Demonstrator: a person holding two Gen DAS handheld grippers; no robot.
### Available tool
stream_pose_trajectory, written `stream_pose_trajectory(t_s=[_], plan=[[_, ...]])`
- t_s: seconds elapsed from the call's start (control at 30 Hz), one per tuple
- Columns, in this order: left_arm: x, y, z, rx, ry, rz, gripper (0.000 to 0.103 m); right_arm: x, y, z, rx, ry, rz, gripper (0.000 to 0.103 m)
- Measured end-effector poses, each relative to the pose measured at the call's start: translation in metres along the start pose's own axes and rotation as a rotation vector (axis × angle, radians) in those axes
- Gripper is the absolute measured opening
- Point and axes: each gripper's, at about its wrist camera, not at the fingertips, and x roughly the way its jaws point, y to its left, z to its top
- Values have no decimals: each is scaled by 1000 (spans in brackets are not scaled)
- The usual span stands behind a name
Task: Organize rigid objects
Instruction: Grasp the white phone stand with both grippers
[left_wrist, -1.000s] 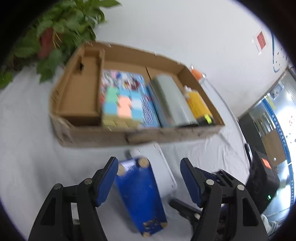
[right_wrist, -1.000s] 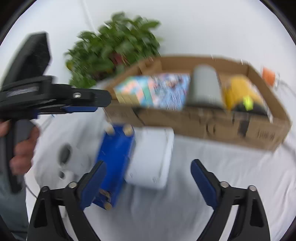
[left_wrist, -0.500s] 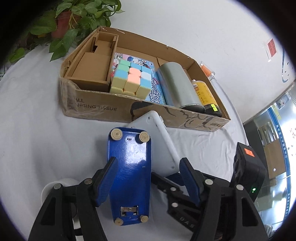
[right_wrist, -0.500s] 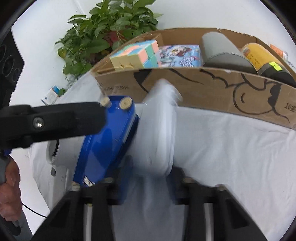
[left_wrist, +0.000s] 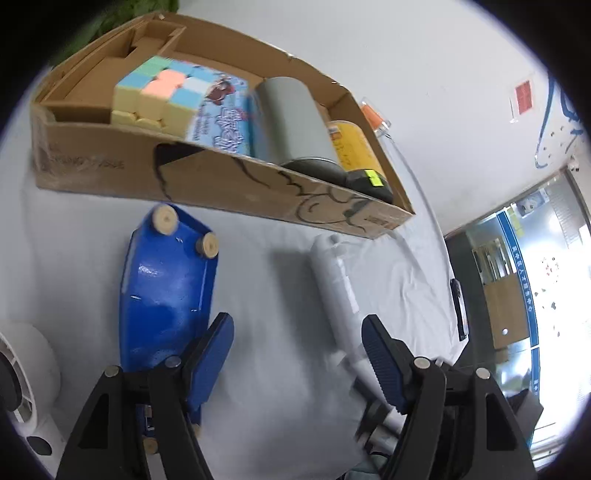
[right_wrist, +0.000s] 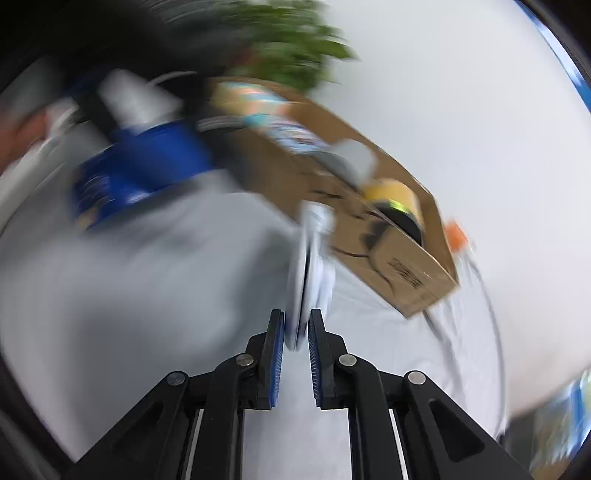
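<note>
- Right tongs (right_wrist: 295, 332) pressed together on the near edge of a flat white board (right_wrist: 312, 258); pinch is thin, on the rim only.
- White board held on edge, long axis running straight out from the tongs toward 12 o'clock in the right wrist view; far end sits just beside the front wall of the cardboard box (right_wrist: 406, 266). Touching the wall or not: cannot tell, view is blurred.
- In the left wrist view the same white board (left_wrist: 334, 280) shows as a narrow strip at 1 o'clock from the left tongs (left_wrist: 297, 343), lying between them and the box (left_wrist: 221, 177).
- Left tongs spread, nothing between the pads; left pad overlaps the near end of the blue case (left_wrist: 166, 288), which lies on the desk (left_wrist: 280, 387) with its long axis toward 12 o'clock, feet up.
- Box already holds a pastel cube (left_wrist: 155, 92), a picture book (left_wrist: 221, 122), a grey cylinder (left_wrist: 295, 118) and a yellow can (left_wrist: 351, 147).
- Key relation: box opening lies beyond and above the board's far end, so the board likely has to lift over the front wall before going in.
- Right hand owns the board; left hand is nearer the blue case, likely the next pick.
- Risk: rim-only pinch could let the board swing.
</note>
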Motion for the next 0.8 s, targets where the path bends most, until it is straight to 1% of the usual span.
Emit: stream_pose_trajectory(t_s=[0.03, 0.07, 0.1, 0.13, 0.17, 0.2, 0.23, 0.27, 0.3, 0.33, 0.37, 0.43, 0.5, 0.57, 0.6, 0.67, 0.7, 0.77, 0.8], plan=[[0, -5, -1, 20, -2, -6, 71, -6, 6, -3, -28, -22, 35, 26], [1, -9, -3, 37, 4, -15, 71, -15, 11, -5, -36, -53, 100, 42], [3, -11, -5, 50, 17, -18, 71, -23, 12, -8, -11, -79, 187, 56], [5, -13, -6, 58, 32, -14, 71, -28, 10, -9, 21, -89, 225, 61], [8, -14, -7, 67, 46, -10, 71, -31, 4, -12, 70, -97, 244, 64], [13, -14, -8, 69, 57, -6, 71, -32, -5, -15, 131, -99, 255, 64], [20, -14, -8, 66, 75, -2, 71, -27, -17, -16, 214, -83, 275, 64], [24, -16, -8, 67, 84, -6, 71, -19, -28, -17, 298, -48, 295, 64], [27, -19, -6, 98, 70, -5, 71, -10, -36, -16, 365, -18, 306, 64], [29, -24, -6, 112, 74, -7, 71, -1, -45, -15, 436, 14, 316, 64], [31, -26, -3, 123, 71, 5, 71, 9, -51, -14, 490, 49, 318, 64], [36, -30, 3, 135, 69, 24, 71, 19, -55, -13, 566, 77, 333, 64], [41, -34, 8, 152, 84, 62, 71, 31, -57, -11, 623, 107, 350, 64], [47, -39, 12, 177, 101, 105, 69, 40, -51, -11, 671, 129, 371, 65], [49, -39, 14, 186, 103, 131, 69, 42, -48, -10, 688, 135, 362, 66], [48, -34, 18, 187, 96, 182, 68, 44, -45, -7, 714, 116, 334, 67], [46, -31, 19, 181, 92, 192, 68, 45, -42, -5, 722, 110, 311, 67], [41, -22, 20, 150, 100, 159, 65, 45, -35, -1, 706, 114, 269, 66], [38, -20, 18, 138, 111, 145, 65, 44, -31, 0, 688, 111, 250, 65]])
